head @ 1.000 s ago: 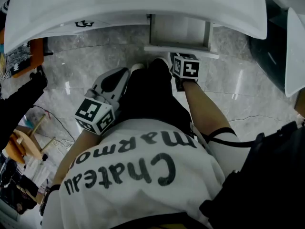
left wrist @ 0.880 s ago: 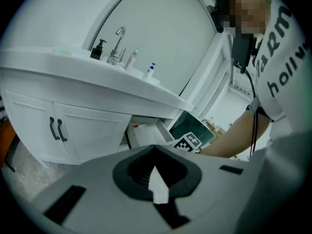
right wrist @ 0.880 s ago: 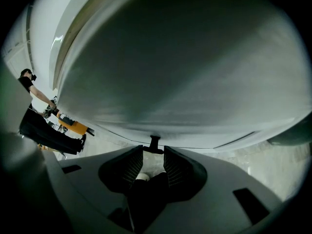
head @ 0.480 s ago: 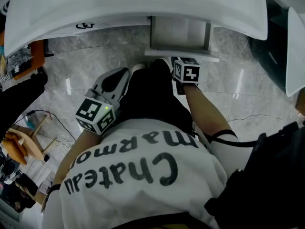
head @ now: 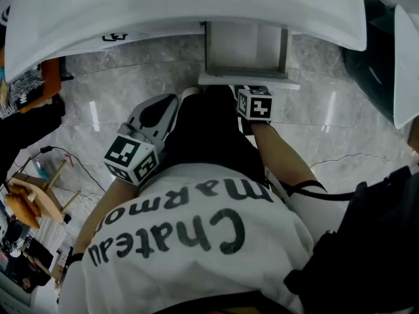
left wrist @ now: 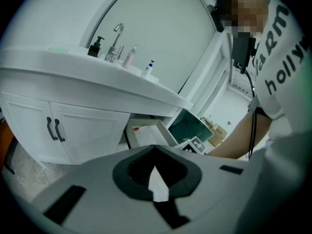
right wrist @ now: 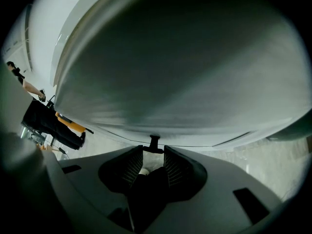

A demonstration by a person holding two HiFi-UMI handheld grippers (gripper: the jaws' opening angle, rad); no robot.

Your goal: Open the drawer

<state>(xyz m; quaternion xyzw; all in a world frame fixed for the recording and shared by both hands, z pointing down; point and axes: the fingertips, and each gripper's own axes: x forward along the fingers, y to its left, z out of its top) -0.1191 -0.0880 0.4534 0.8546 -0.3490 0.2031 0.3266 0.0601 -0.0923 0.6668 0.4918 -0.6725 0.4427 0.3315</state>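
A white drawer (head: 245, 48) stands partly pulled out from under the white vanity counter (head: 196, 12); the left gripper view also catches this drawer (left wrist: 146, 133). In the right gripper view the drawer front fills the frame, and its small dark handle (right wrist: 155, 145) sits between the ribbed pads (right wrist: 173, 167). My right gripper (right wrist: 152, 152) is shut on that handle. Seen from the head, the right gripper (head: 249, 91) reaches under the drawer front (head: 275, 81), jaws hidden. My left gripper (head: 171, 103) hangs by my left knee, shut and empty.
White cabinet doors with dark handles (left wrist: 54, 129) stand left of the drawer. A tap (left wrist: 116, 40) and small bottles sit on the counter. A wooden stool (head: 29, 198) and cables lie at the left on the marble floor (head: 118, 90). A dark glass panel (head: 376, 70) stands at the right.
The drawer has slid further out from under the counter, and my right gripper has come back toward me with it. The left gripper has stayed where it was.
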